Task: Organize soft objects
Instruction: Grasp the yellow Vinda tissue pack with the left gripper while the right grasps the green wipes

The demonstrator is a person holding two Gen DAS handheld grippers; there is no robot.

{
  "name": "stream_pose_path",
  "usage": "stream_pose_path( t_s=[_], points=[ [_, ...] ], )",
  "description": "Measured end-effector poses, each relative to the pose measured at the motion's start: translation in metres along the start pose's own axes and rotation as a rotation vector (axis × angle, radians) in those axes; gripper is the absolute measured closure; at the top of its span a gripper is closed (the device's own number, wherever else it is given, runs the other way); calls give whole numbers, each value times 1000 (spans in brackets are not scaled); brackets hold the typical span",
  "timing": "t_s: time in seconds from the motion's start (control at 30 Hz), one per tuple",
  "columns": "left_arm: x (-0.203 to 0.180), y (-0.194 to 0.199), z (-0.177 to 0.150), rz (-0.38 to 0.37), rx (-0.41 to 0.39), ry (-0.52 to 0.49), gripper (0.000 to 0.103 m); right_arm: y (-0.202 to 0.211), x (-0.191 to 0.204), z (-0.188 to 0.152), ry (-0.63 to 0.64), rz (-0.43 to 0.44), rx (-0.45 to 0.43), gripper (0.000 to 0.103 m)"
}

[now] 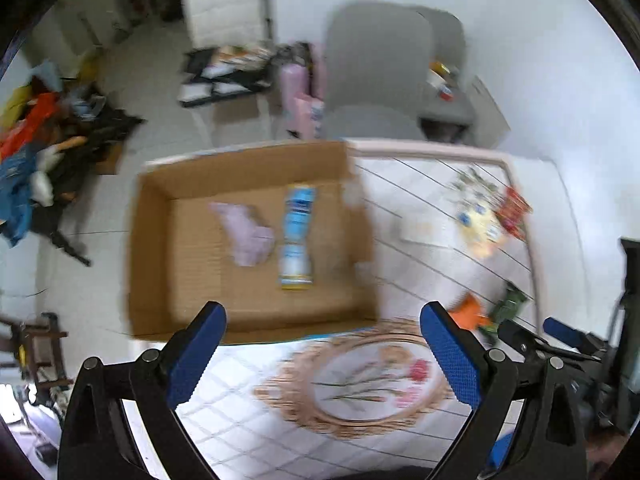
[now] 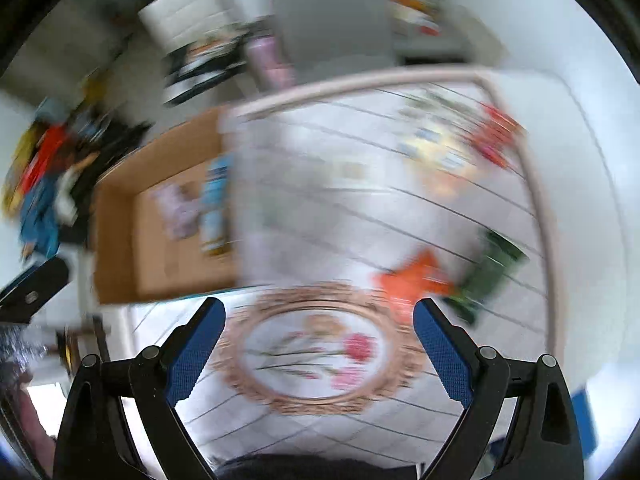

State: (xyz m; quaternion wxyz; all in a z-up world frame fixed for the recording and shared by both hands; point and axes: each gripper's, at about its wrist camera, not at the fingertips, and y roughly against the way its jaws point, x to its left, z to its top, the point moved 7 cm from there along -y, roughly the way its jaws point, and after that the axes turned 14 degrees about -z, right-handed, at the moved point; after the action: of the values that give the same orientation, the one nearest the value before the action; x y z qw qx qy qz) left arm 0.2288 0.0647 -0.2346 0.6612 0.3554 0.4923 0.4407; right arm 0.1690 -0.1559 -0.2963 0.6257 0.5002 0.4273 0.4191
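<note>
An open cardboard box (image 1: 160, 248) sits at the table's left edge. In it lie a pale pink soft item (image 1: 246, 232) and a blue-and-white packet (image 1: 297, 236). On the table right of the box lie an orange soft item (image 1: 468, 314), a dark green one (image 1: 510, 304), a yellow-and-blue one (image 1: 478, 220) and a red one (image 1: 516, 210). My left gripper (image 1: 324, 350) is open and empty above the table's near side. My right gripper (image 2: 320, 344) is open and empty; the orange item (image 2: 412, 280) and green item (image 2: 492, 272) lie just beyond its right finger. Both views are blurred.
The table wears a white quilted cloth with a floral oval (image 1: 360, 384) and a pink rim (image 1: 432, 146). A grey chair (image 1: 376, 72) stands behind the table. Clutter (image 1: 44, 152) lies on the floor at left. The right gripper shows at the right edge of the left wrist view (image 1: 560, 336).
</note>
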Motion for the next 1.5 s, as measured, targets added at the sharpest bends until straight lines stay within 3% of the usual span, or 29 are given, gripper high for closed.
stream_pose_path(
  t_s=[0.13,0.23,0.33,0.37,0.4,0.47,0.67,0.8,0.9,0.97,1.0,1.07,1.17,1.3,1.33,1.37,1.5],
  points=[
    [-54,-66,11,-32,104,-43,3,-80,-91,0,-199,-67,144,6],
    [-89,-119,16,-28,201,-82,3,-137,-123,0,-280,-53,248,7],
    [-116,-170,21,-16,293,-102,3,-179,-129,0,-317,-8,314,14],
    [-121,-180,21,-21,309,-99,3,-193,-129,2,-324,5,343,19],
    [-128,-192,24,-22,327,-92,3,-202,-131,2,-335,13,362,38],
    [-140,-213,29,-33,361,-75,3,-214,-136,7,-364,23,394,59],
    [-172,-273,60,-93,442,37,3,-216,-174,49,-353,-11,348,63],
    [-183,-329,72,-123,538,152,3,-226,-198,80,-266,-59,355,63],
    [-185,-368,73,-69,595,177,3,-230,-205,93,-227,-62,355,61],
    [-184,-382,72,-25,603,165,3,-233,-210,106,-207,-71,358,56],
    [-184,-388,71,23,609,131,4,-233,-212,109,-207,-72,357,48],
    [-191,-390,70,81,589,10,4,-232,-213,119,-206,-55,358,41],
    [-198,-385,63,138,581,-143,4,-230,-213,122,-209,-33,362,41],
    [-197,-383,66,148,546,-151,4,-234,-209,117,-240,-41,386,41],
    [-196,-383,67,137,541,-137,14,-238,-210,118,-256,-38,394,41],
    [-195,-383,68,109,539,-123,36,-240,-211,119,-263,-37,399,41],
    [-196,-374,69,91,501,-141,40,-237,-217,127,-263,-52,375,60]
  ],
)
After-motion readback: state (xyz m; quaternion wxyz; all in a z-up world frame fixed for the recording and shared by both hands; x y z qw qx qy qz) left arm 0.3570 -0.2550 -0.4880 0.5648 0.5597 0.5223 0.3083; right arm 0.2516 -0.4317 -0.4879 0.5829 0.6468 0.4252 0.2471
